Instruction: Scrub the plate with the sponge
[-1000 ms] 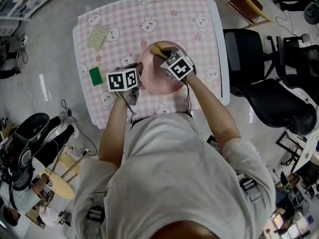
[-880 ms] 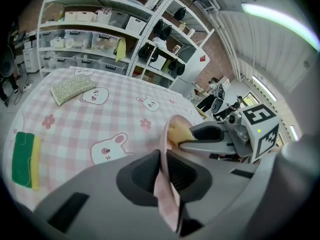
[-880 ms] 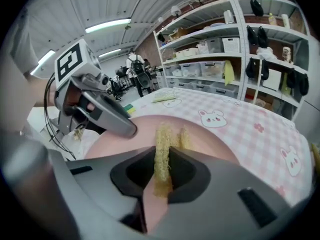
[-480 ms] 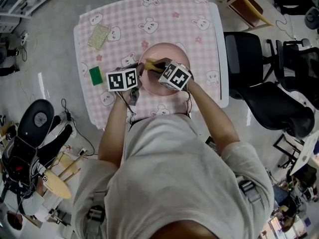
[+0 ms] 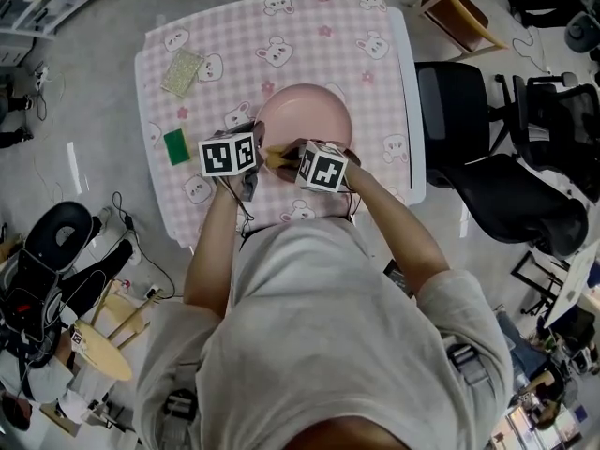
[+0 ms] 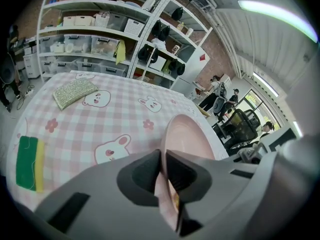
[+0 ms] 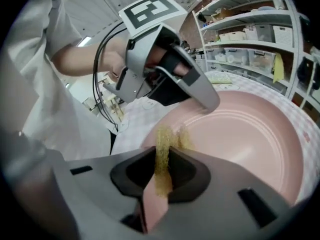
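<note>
A pink plate (image 5: pixel 309 120) lies on the pink checked tablecloth (image 5: pixel 281 36). My left gripper (image 5: pixel 257 150) is shut on the plate's near-left rim (image 6: pixel 170 149), which stands edge-on between its jaws. My right gripper (image 5: pixel 289 157) is shut on a thin golden-yellow sponge (image 7: pixel 163 156). The sponge (image 5: pixel 275 157) presses on the plate (image 7: pixel 250 134) near that same rim, right beside the left gripper (image 7: pixel 202 91). Part of the sponge is hidden inside the jaws.
A green and yellow sponge (image 5: pixel 175 145) and a glittery scrub pad (image 5: pixel 181 71) lie on the table's left side. Black office chairs (image 5: pixel 487 157) and a wooden stool (image 5: pixel 459 7) stand to the right. Storage shelves (image 6: pixel 100 29) line the far wall.
My right gripper has carried the sponge from the plate's far side across to its near-left rim, toward the left gripper. The left gripper has kept its hold on the rim.
</note>
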The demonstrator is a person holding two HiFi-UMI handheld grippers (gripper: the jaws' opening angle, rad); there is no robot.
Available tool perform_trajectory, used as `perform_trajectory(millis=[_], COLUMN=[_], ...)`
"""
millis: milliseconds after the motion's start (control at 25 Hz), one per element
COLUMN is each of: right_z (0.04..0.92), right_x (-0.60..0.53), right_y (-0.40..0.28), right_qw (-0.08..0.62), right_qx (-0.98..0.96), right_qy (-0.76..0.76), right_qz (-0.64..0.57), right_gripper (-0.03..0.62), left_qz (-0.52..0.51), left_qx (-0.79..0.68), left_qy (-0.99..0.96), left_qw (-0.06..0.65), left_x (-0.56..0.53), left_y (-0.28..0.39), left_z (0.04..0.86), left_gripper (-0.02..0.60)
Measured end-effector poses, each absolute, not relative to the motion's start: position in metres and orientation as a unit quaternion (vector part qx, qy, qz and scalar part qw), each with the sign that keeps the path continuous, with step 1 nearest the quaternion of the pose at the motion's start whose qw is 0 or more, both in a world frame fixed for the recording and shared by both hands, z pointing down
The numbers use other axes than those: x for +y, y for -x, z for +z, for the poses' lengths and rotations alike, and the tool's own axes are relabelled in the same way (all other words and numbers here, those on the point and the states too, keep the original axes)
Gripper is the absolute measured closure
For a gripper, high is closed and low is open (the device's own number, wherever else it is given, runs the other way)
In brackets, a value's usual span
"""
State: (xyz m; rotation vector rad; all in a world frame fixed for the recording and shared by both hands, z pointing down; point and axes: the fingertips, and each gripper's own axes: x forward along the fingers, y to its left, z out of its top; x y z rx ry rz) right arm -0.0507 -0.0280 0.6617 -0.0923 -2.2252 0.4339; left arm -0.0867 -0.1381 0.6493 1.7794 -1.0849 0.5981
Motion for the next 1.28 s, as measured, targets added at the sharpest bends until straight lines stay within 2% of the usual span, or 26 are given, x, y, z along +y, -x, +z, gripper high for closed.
perform_trajectory(millis=[360,640,1000,1280], right_z=[0.679,0.691,0.690,0.686], right_x=[0.000,-0.021,-0.061,-0.112], right_y=[0.009,-0.024,-0.048,-0.058], right_qw=[0.505,0.548,0.549,0.521], right_qx=[-0.847,-0.821,-0.818,-0.819], right_qy=[0.088,0.049,-0.029,-0.127], right_qz=[0.139,0.153,0.173,0.205], right_gripper=[0.528,0.526,0.528,0.530], left_qz=[0.231,0.225,0.223,0.221], left_qx=[-0.452,-0.452,-0.454,-0.454], left_qy=[-0.719,-0.718,-0.713,-0.709], left_qw=[0.476,0.478,0.486,0.492], left_x=[-0.140,-0.139,-0.134,-0.136], left_y=[0.097,0.099,0.097,0.101], left_z=[0.651,0.653,0.657,0.655], left_gripper=[0.543,0.545,0.545,0.543])
